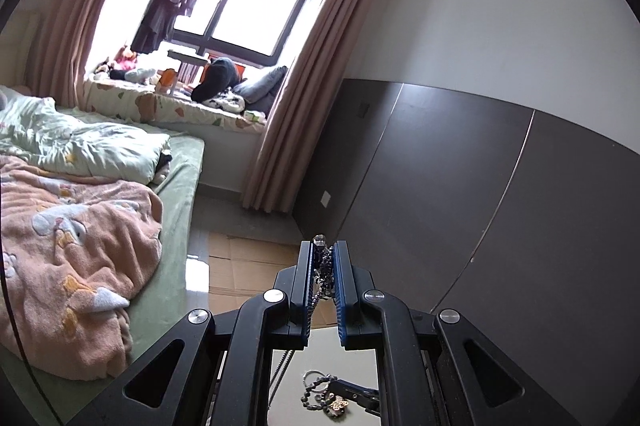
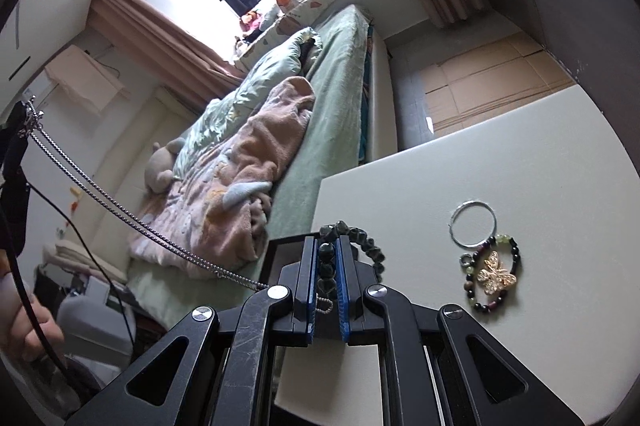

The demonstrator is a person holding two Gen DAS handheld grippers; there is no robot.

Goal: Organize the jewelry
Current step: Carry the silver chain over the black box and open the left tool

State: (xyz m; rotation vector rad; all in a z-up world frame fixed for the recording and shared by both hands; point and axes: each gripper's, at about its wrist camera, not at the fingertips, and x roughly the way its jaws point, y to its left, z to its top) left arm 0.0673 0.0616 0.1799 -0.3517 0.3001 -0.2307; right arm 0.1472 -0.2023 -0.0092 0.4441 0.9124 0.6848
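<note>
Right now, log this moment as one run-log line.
left gripper: shut on silver chain necklace | right gripper: shut on dark green bead bracelet | white table: silver bangle, gold butterfly brooch

Daylight floods through the blown-out window (image 1: 240, 6), the room stays sharp, and fisheye edges bend darkly.

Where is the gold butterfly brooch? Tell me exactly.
In the right wrist view the gold butterfly brooch lies on the white table, right of the right gripper, inside the multicolour bead bracelet, just below the silver bangle.
</note>
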